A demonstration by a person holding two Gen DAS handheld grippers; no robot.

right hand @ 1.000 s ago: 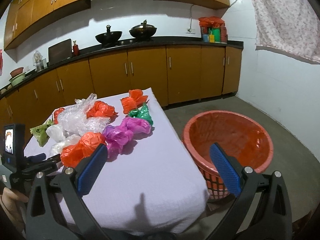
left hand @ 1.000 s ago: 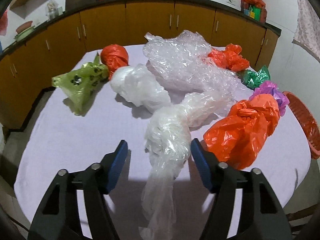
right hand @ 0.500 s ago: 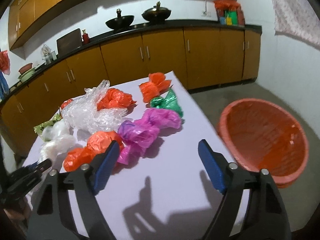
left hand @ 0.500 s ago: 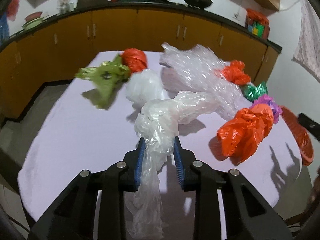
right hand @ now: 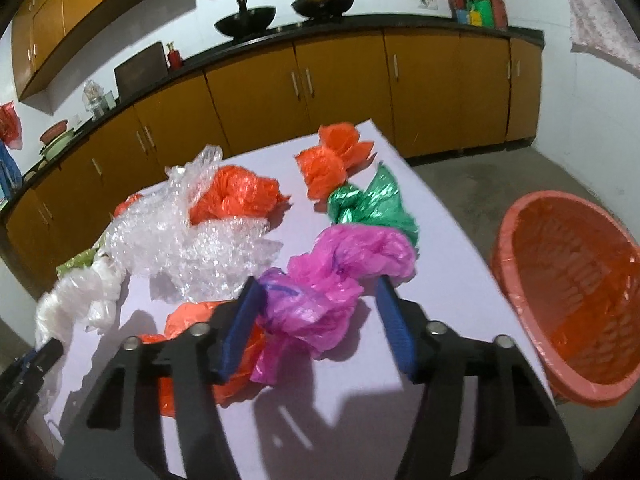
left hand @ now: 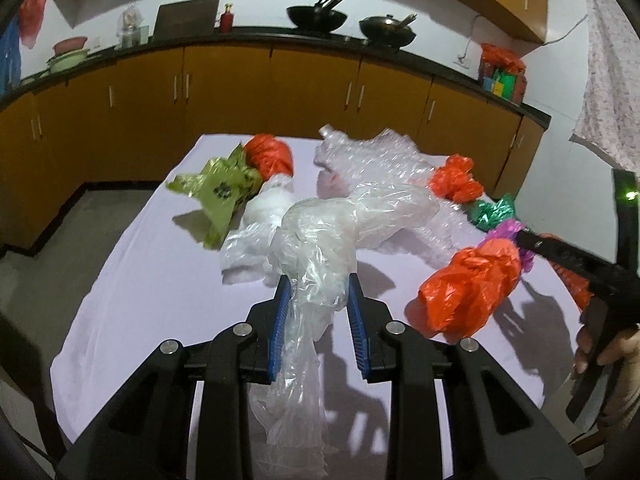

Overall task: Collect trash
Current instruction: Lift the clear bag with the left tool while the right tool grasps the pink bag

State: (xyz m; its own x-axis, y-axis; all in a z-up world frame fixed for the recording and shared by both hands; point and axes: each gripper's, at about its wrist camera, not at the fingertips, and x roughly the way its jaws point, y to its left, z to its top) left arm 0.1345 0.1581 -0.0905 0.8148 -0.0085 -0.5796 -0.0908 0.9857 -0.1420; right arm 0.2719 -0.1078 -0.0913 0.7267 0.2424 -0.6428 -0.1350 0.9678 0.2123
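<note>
Left gripper [left hand: 318, 312]: your jaws are clamped on the neck of the clear plastic bag [left hand: 320, 240], which is lifted at the table's near edge with its tail hanging below the pads. Keep the squeeze firm; thin film slips.
Right gripper [right hand: 316, 320]: your jaws have just been closing around the pink bag [right hand: 340, 276]; the left pad touches it, the right pad stands clear. Finish closing on the bunched middle, not a loose flap.
Pink bag's place: on the table [right hand: 440, 288], just this side of the green foil wrapper [right hand: 368, 204], touching the orange bag [right hand: 192, 320].
Basket [right hand: 516, 240]: on the floor, right of the table, empty as far as you can see. Lift both loads clear of the table edge before you swing over its rim.
Risk: dragging the orange bag along with the pink one.
</note>
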